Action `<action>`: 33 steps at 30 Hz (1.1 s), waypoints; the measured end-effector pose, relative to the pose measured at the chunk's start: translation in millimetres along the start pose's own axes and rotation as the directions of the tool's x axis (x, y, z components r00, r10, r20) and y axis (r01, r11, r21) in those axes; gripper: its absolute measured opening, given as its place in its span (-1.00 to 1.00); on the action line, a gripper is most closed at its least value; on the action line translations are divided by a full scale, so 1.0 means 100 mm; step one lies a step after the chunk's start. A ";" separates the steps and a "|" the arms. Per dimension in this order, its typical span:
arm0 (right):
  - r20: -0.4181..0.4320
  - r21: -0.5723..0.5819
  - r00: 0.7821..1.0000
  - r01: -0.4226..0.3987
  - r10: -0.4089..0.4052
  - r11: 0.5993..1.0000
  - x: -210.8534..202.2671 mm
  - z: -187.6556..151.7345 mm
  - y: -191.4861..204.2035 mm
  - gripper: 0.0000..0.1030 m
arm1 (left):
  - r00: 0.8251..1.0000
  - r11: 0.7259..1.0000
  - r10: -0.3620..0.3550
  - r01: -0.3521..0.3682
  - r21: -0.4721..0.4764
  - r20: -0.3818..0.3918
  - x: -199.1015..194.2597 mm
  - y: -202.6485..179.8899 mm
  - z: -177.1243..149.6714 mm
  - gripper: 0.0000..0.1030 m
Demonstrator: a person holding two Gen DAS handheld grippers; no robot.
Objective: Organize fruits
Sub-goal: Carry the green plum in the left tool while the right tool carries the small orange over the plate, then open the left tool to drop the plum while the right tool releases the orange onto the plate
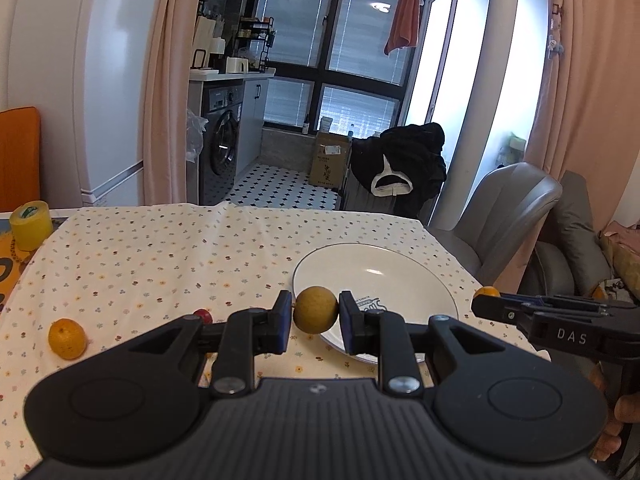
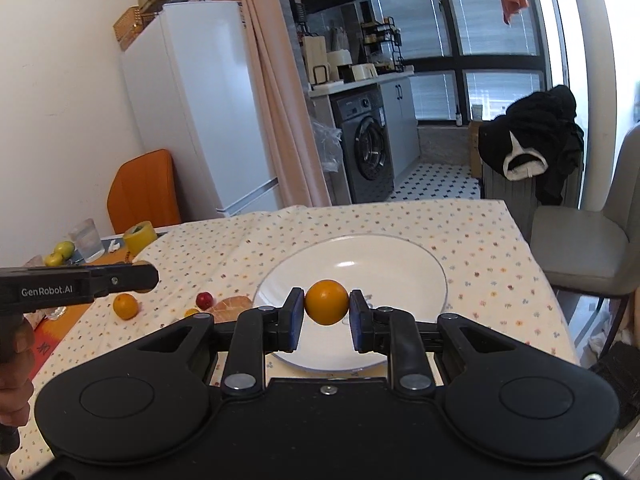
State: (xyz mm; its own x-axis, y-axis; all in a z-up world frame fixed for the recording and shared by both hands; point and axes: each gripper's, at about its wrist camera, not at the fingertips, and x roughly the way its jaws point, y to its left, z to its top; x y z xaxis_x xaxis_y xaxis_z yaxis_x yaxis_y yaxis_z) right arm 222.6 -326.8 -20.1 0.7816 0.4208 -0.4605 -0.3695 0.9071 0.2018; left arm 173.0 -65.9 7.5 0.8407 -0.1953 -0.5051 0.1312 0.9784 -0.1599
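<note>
Left gripper (image 1: 316,310) clamps yellowish fruit (image 1: 316,309), right gripper (image 2: 326,303) clamps orange (image 2: 327,302), both near plate (image 2: 416,264). Risk: round fruits roll off w/ high release.

1. "DAS" in pale letters on the side of the right gripper (image 1: 484,304), seen from the left wrist cam.
2. "GenRobot.AI" in white on the black body of the left gripper (image 2: 150,276), seen from the right wrist cam.
3. The white plate (image 1: 420,276) has some dark print on it, mostly hidden behind the fingers, can't read it.
4. The cardboard box (image 1: 329,160) by the window has a label and dark characters, too small to make out.
</note>
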 end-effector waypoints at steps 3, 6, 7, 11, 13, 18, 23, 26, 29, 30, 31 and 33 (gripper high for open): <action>-0.007 0.011 1.000 0.007 -0.007 1.000 0.06 -0.03 -0.04 -0.57 | 1.000 1.000 -0.007 0.007 -0.001 -0.007 0.10 -0.01 0.00 -0.55; -0.017 0.016 1.000 0.011 -0.011 1.000 0.12 -0.03 -0.07 -0.57 | 1.000 1.000 -0.015 0.015 0.001 -0.017 0.21 -0.05 0.01 -0.55; -0.019 0.016 1.000 0.012 -0.012 1.000 0.14 -0.04 -0.09 -0.57 | 1.000 1.000 -0.019 0.019 0.002 -0.020 0.25 -0.07 0.02 -0.55; -0.029 0.024 1.000 0.012 -0.012 1.000 0.24 -0.04 -0.18 -0.57 | 0.999 1.000 -0.030 0.030 0.007 -0.026 0.43 -0.15 0.05 -0.55; -0.036 0.026 0.999 0.016 -0.015 1.000 0.30 -0.04 -0.23 -0.57 | 0.999 0.999 -0.036 0.036 0.010 -0.030 0.53 -0.19 0.07 -0.55; -0.057 0.021 0.998 -0.006 0.007 1.000 0.47 -0.02 -0.32 -0.56 | 0.997 0.999 -0.033 0.035 0.021 -0.071 0.81 -0.27 0.07 -0.55; -0.092 -0.015 0.995 -0.047 0.045 0.999 0.68 -0.03 -0.39 -0.56 | 0.993 1.000 -0.011 0.013 0.019 -0.114 1.04 -0.28 0.04 -0.55; -0.117 -0.033 0.989 -0.089 0.085 0.995 0.80 -0.01 -0.43 -0.56 | 0.989 1.000 -0.012 0.014 0.014 -0.147 1.16 -0.31 0.04 -0.55; -0.139 -0.060 0.986 -0.105 0.096 0.993 0.88 0.00 -0.45 -0.56 | 0.985 1.000 -0.005 0.006 0.010 -0.171 1.30 -0.32 0.03 -0.54; -0.147 -0.056 0.983 -0.118 0.109 0.991 0.90 0.00 -0.46 -0.56 | 0.984 1.000 0.001 0.001 0.009 -0.180 1.34 -0.32 0.03 -0.54; -0.152 -0.051 0.981 -0.131 0.122 0.990 0.92 0.00 -0.47 -0.56 | 0.982 1.000 0.001 0.001 0.006 -0.188 1.38 -0.32 0.02 -0.54; -0.162 -0.057 0.979 -0.135 0.124 0.989 0.97 -0.01 -0.48 -0.56 | 0.981 1.000 0.000 -0.001 -0.008 -0.196 1.44 -0.33 0.01 -0.54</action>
State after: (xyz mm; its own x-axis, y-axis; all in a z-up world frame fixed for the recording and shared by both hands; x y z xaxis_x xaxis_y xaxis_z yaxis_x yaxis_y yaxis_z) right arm 315.8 -329.8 -75.0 0.6378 0.5225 -0.5659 -0.4995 0.8399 0.2125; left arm 290.5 -126.3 -59.1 0.7213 -0.2051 -0.6616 0.1256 0.9781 -0.1662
